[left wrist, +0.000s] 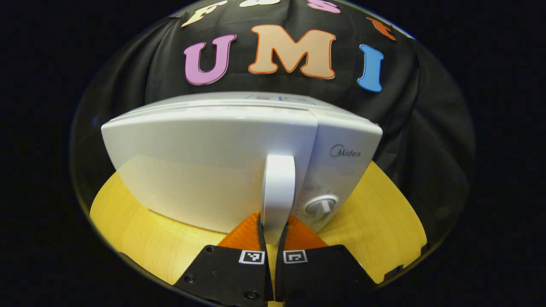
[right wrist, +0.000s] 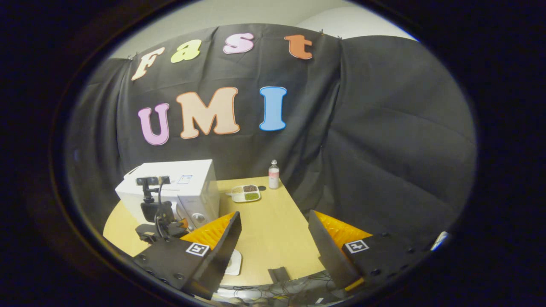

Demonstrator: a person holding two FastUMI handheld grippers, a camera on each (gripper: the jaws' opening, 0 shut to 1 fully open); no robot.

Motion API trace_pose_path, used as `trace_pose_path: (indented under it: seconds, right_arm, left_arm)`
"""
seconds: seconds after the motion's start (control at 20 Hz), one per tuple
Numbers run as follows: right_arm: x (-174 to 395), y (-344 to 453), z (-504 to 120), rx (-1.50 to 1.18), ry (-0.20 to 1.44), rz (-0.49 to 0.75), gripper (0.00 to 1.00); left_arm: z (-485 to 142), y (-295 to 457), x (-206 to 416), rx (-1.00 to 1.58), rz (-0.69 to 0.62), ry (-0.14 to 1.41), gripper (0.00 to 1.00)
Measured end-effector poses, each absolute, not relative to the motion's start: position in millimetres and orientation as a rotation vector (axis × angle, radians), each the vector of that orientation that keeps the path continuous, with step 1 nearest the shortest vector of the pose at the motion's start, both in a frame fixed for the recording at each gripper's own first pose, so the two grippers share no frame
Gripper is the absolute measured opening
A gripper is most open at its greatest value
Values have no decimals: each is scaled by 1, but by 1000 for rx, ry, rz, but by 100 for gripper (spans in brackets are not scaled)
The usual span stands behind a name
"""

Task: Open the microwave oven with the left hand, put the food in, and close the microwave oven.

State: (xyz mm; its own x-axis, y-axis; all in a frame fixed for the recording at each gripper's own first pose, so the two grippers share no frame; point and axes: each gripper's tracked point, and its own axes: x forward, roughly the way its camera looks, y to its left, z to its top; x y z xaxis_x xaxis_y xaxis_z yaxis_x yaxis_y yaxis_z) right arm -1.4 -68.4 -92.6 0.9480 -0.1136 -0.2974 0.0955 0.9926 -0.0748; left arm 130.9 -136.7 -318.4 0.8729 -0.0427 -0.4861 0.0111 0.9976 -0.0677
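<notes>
microwave oven: smooth glossy white plastic, you can see the table's yellow reflected in its door
handle: same shiny white plastic
table: light wood, fine grain, fairly matt
booth wall: matt black cloth, creased
bottle: looks like clear plastic
tray: pale, looks like smooth plastic

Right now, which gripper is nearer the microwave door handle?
Left. The left gripper is closed around the door handle; the right gripper hangs open, well back over the table's near edge.
</notes>
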Motion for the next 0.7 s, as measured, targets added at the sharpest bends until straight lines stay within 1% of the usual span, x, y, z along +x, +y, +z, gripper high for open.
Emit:
trace_pose_path:
  seconds: [0.1, 0.25, 0.3, 0.35, 0.5, 0.7]
  right_arm:
    - [3, -68, -95, -64, 312, -94, 99]
    - [9, -54, -100, -52, 315, -27, 99]
    - [12, -51, -102, -63, 316, -9, 92]
    - [13, -47, -104, -74, 317, 12, 92]
    - [13, -31, -104, -90, 309, 81, 92]
    - [9, -14, -110, -87, 312, 160, 92]
  left_arm:
    - [-316, -132, 112, -23, -49, 465, 1]
    - [-319, -126, 90, -53, -61, 492, 1]
    - [-318, -124, 86, -42, -66, 488, 1]
    - [-317, -121, 80, -24, -67, 484, 2]
    - [-317, -112, 58, -18, -57, 498, 6]
    - [-317, -93, 28, -10, -8, 508, 10]
